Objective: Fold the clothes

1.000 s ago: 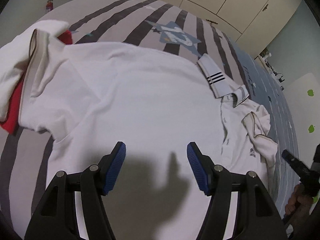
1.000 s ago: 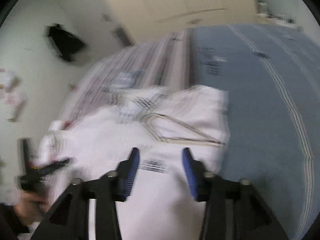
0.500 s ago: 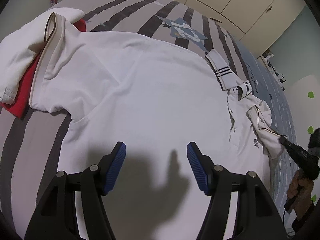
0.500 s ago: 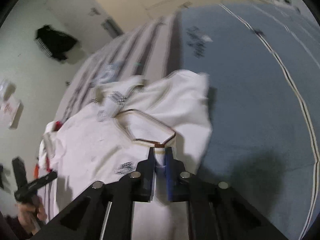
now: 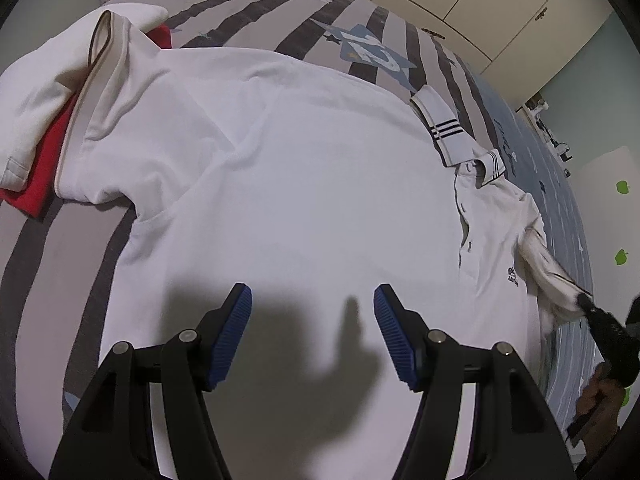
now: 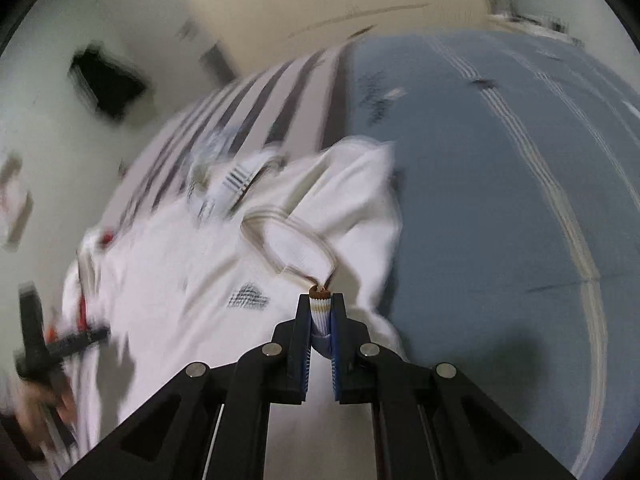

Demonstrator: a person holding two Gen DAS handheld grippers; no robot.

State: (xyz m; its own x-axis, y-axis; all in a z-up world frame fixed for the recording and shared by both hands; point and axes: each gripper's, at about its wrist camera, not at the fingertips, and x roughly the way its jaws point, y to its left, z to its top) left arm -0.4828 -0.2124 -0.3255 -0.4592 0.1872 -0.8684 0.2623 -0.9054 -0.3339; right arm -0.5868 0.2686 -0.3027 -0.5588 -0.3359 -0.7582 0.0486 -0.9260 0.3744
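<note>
Spread flat across a bed (image 5: 48, 264), a white polo shirt (image 5: 304, 184) fills most of the left wrist view. It lies face up, smooth through the body, with a buttoned placket and a small dark logo (image 5: 512, 276) on the chest. Its collar (image 5: 490, 162) carries thin dark stripes, and a white folded piece with three dark bars (image 5: 446, 128) lies touching the collar. One sleeve (image 5: 100, 92), edged with a tan band, rests ahead and to the left of the left fingers (image 5: 313, 334), partly over a red garment (image 5: 44, 160) and beside another white garment (image 5: 36, 100).

Those left fingers stand partly open, blue pads well apart, with nothing between them. They hover over the shirt's lower body, and their shadow falls on the cloth just ahead.

Right fingers (image 6: 320, 312) are closed tight on the shirt's other sleeve cuff (image 6: 320, 304), a ribbed white band with tan stripes pinched between the blue pads. Just ahead of them the sleeve opening (image 6: 296, 248) is lifted and drawn into a loop, with the shirt bunched behind it. To their right is blue bedding (image 6: 500, 200) with pale stripes. This view is blurred.

From the left wrist view, the same sleeve (image 5: 548, 272) stretches taut to the right gripper at the far right edge, held by a hand (image 5: 596, 396).
</note>
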